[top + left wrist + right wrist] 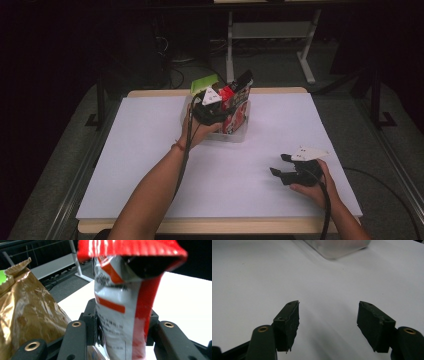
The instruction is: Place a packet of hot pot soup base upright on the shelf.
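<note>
A red and white snack packet point(239, 111) stands upright in a clear plastic container point(241, 135) at the far middle of the table. My left gripper point(225, 107) is shut on this packet point(117, 290), whose body is pinched between the two black jaws of the gripper point(122, 325). Beside it in the container is a gold-brown bag point(27, 305) with a green top point(205, 82). My right gripper point(279, 165) rests low over the white table near the front right, open, with nothing between the jaws of the gripper point(328, 317).
A dark packet point(244, 79) sticks up at the back of the container, whose blurred corner point(337, 248) lies ahead of the right gripper. The white table top point(150, 150) spreads to the left and front. Desk legs and cables stand on the floor beyond.
</note>
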Tool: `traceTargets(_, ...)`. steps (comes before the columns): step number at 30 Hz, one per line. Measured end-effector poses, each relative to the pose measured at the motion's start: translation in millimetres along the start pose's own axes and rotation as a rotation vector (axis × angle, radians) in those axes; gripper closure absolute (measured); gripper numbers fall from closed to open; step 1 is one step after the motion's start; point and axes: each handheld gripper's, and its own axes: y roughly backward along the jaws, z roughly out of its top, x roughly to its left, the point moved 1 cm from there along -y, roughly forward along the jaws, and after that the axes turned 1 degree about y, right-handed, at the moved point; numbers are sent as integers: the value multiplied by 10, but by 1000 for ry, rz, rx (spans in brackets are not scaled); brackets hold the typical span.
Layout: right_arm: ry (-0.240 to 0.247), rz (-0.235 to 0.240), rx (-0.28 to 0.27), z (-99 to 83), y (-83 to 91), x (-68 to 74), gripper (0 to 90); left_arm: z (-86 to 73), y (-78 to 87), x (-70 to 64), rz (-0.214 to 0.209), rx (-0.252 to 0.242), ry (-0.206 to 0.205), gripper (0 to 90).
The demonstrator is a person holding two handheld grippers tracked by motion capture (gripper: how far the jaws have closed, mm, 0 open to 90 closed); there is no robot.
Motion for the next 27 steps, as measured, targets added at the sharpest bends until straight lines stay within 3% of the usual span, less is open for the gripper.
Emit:
traceTargets(8, 1, 1, 6, -2, -11, 3, 333, -33, 83, 6, -18, -3, 6, 562)
traceTargets(16, 9, 0, 5, 3, -12, 10, 334, 1, 182, 2, -37, 1, -20, 546)
traceTargets(27, 12, -3, 5, 19, -14, 33, 333, -117, 403, 15, -80, 8, -41, 566)
